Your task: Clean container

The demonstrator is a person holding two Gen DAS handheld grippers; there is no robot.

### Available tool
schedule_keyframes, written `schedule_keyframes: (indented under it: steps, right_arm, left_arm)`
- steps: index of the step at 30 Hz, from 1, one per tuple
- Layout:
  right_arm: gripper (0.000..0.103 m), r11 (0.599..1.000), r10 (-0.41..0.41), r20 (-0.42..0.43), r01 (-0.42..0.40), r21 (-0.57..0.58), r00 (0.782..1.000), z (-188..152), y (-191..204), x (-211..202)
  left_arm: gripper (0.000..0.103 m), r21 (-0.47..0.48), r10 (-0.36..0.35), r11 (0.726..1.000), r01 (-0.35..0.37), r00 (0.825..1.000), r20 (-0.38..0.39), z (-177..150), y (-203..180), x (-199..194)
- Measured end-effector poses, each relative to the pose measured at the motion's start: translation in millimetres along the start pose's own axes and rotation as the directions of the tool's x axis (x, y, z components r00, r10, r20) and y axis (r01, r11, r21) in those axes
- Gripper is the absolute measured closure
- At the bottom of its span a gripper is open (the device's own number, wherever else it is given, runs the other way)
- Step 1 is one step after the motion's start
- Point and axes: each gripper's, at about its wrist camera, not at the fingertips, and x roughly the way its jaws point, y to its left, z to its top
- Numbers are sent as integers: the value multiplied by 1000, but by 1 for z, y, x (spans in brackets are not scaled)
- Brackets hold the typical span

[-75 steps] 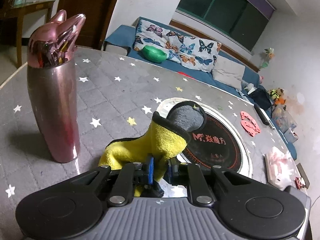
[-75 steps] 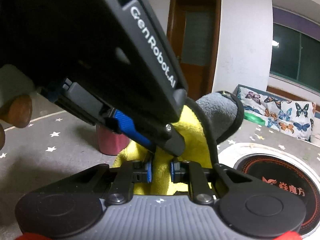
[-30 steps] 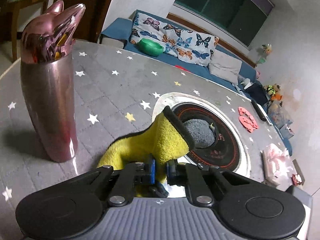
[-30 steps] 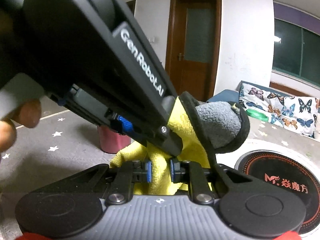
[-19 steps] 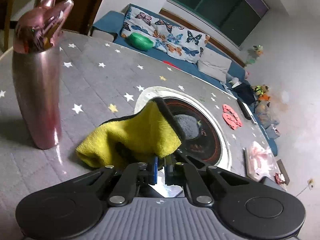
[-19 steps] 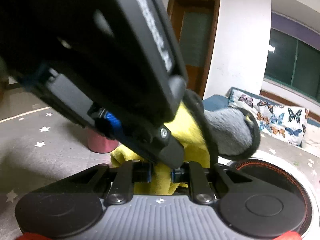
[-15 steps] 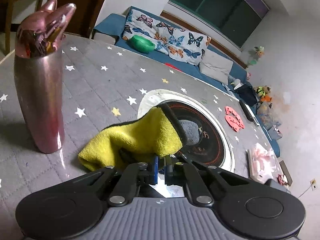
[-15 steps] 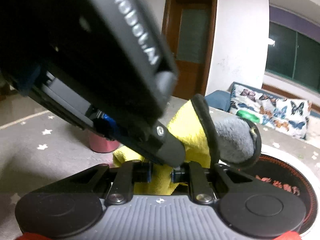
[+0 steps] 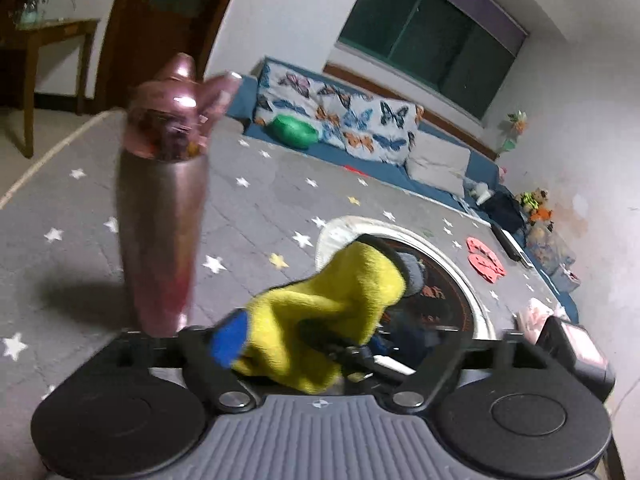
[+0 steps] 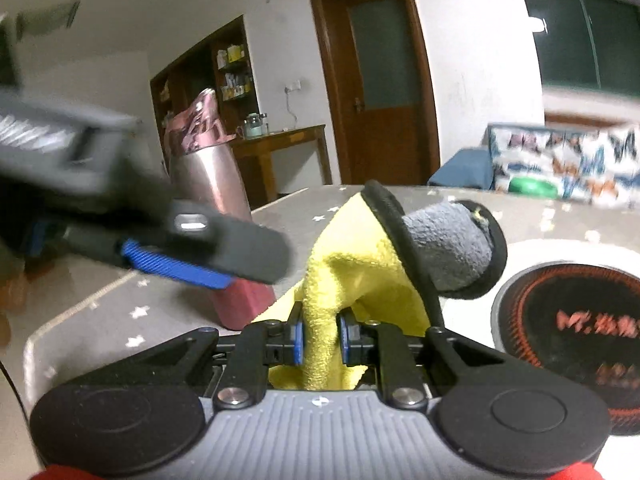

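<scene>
A pink metal bottle point(image 9: 160, 232) with an ear-shaped lid stands upright on the grey star-patterned table; it also shows in the right wrist view point(image 10: 216, 184). A yellow and grey cloth point(image 10: 360, 276) with black trim is pinched in my right gripper point(image 10: 320, 340). In the left wrist view the cloth point(image 9: 320, 320) lies between the spread fingers of my left gripper point(image 9: 304, 344), which is open. One left finger point(image 10: 224, 248) with a blue pad crosses the right wrist view, apart from the cloth.
A round black induction plate point(image 9: 432, 292) in a white ring sits in the table behind the cloth. Red coasters point(image 9: 484, 260) and a pink packet point(image 9: 536, 316) lie at the right. A sofa point(image 9: 360, 136) with a green bowl point(image 9: 296, 132) is beyond the table.
My left gripper has opened and let go of the cloth, drawing away to the left. My right gripper keeps its hold on the cloth. The bottle has not moved.
</scene>
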Motion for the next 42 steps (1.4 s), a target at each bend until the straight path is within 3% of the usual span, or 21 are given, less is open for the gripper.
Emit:
schedule_keyframes:
  steps: [3,10,14,21,24,27,29,32,34,38,42]
  right_arm:
    - [87,997,46,-12,-46,64,999,2,-10,-1]
    - [87,980,109,-27,-103,168,994,2,-28,-1]
    - [87,961,146,-31,-134,242,989,-5,-44,-2]
    - [87,915,205,-28,-181,360,978,-20,-71,9]
    - [87,925,188,-32,-166,342,982,-22,-72,12]
    - [87,956,138,-42,-122,267,989,-23,-63,9]
    - [87,954,136,-34,-121,276,990,-24,-63,8]
    - [87,915,175,-20,-155,372,984,-28,-74,8]
    - [87,867,224,-12,-193,458,975,-33,-85,9]
    - [87,792,295,0,-244,560,955,-41,-100,14]
    - [87,657,387,41,-306,688,921,-52,-118,21]
  left_arm:
    - [0,6,19,1000,-19,1000,20,-6,10,-7]
    - [0,-25,54,998,-54,998,17,-20,38,-14]
    - [0,-29,113,993,-112,994,14,-27,52,-16]
    - [0,-44,241,970,-239,970,40,-30,76,-17]
    - [0,-27,275,961,-274,961,39,-31,80,-14]
    - [0,0,228,974,-229,973,30,-35,76,-12]
    - [0,5,188,982,-188,982,16,-40,70,-9]
    - [1,30,125,992,-125,992,-2,-48,55,-2]
    - [1,49,74,996,-73,997,-23,-52,44,4]
    - [1,61,39,997,-36,998,-51,-52,28,22]
    - [1,42,38,998,-36,998,-49,-49,17,36]
